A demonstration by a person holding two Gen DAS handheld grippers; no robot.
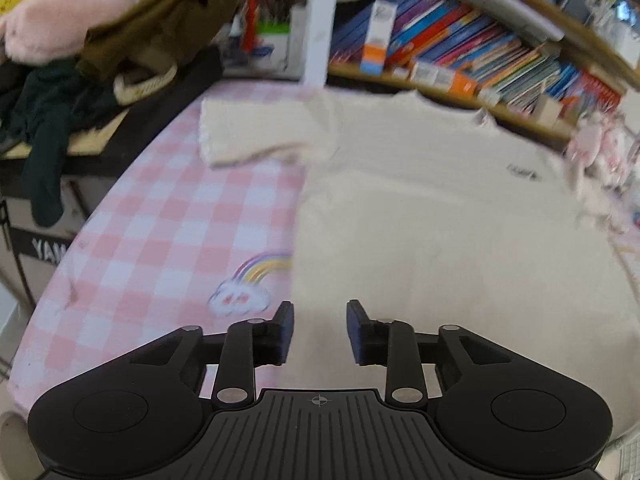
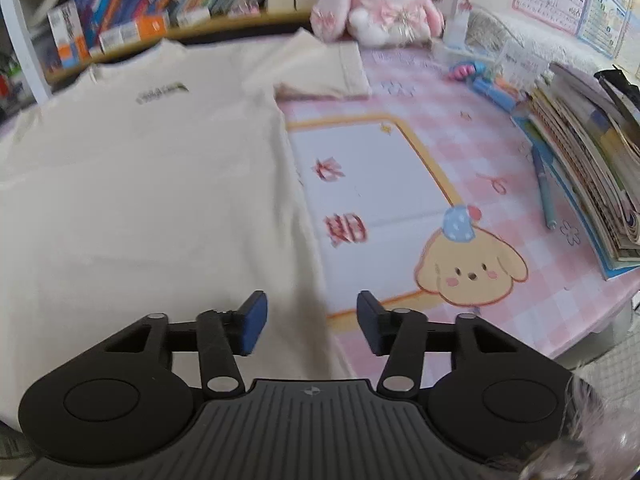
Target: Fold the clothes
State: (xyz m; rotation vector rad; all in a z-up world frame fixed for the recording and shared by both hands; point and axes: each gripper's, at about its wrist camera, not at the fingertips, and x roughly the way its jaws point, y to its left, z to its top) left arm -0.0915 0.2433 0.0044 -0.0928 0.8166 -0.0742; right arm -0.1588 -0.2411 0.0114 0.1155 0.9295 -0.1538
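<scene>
At the left of the left wrist view, a pink-checked tablecloth (image 1: 160, 216) is showing under a cream T-shirt (image 1: 440, 220) that is lying flat and face up, filling the centre and right of the frame, one short sleeve (image 1: 256, 132) reaching out toward the upper left. The left gripper (image 1: 319, 330) is hovering at the bottom centre over the shirt's side edge near the hem, its blue-padded fingers standing moderately apart and holding nothing. In the right wrist view the same shirt is spreading across the left half of the frame, its small chest logo (image 2: 162, 91) sitting at upper left and the other sleeve (image 2: 320, 70) pointing toward the upper centre, just short of a pink plush rabbit (image 2: 380, 4). The right gripper (image 2: 311, 322) is hanging at the bottom centre, straddling the shirt's opposite side edge, fingers wide apart and empty; a stack of books (image 2: 592, 168) is resting at the far right. The garment's long axis is running from hem at the bottom of both frames to collar at the top. It looks light, soft and limp, likely to sag and drag when lifted, so a pinch at the hem corners or sleeve seams would seem the surest hold.
</scene>
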